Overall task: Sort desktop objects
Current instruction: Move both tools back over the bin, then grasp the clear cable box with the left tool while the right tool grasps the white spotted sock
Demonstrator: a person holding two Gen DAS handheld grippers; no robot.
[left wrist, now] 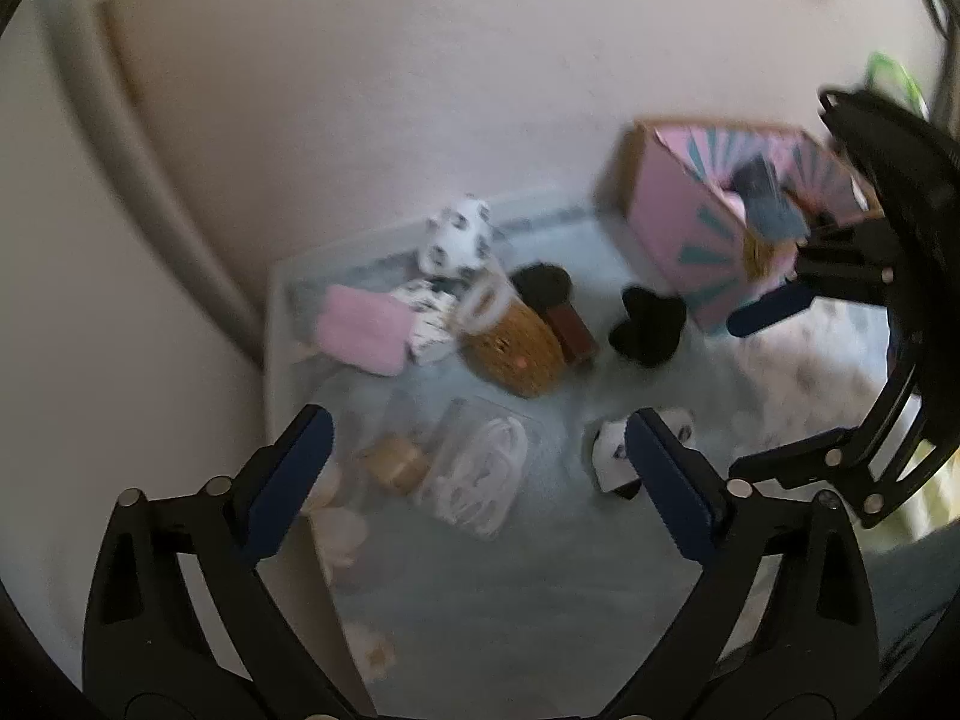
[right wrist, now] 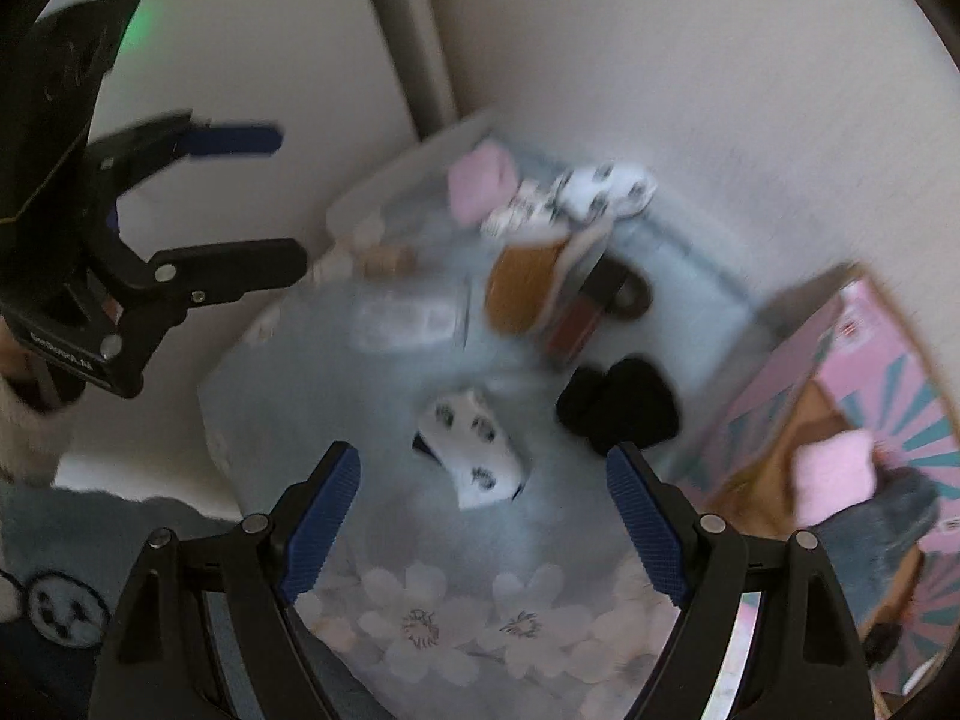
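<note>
Desktop objects lie scattered on a pale blue table cover [right wrist: 384, 420] printed with white blossoms at lower centre of the right wrist view. A pink patterned box [right wrist: 840, 372] stands open at right; its label is too blurred to read. The left claw [left wrist: 480, 468] is spread and empty. The right claw [right wrist: 483, 516] is spread above a white spotted item [right wrist: 474, 456]. Plain walls surround the table.
</note>
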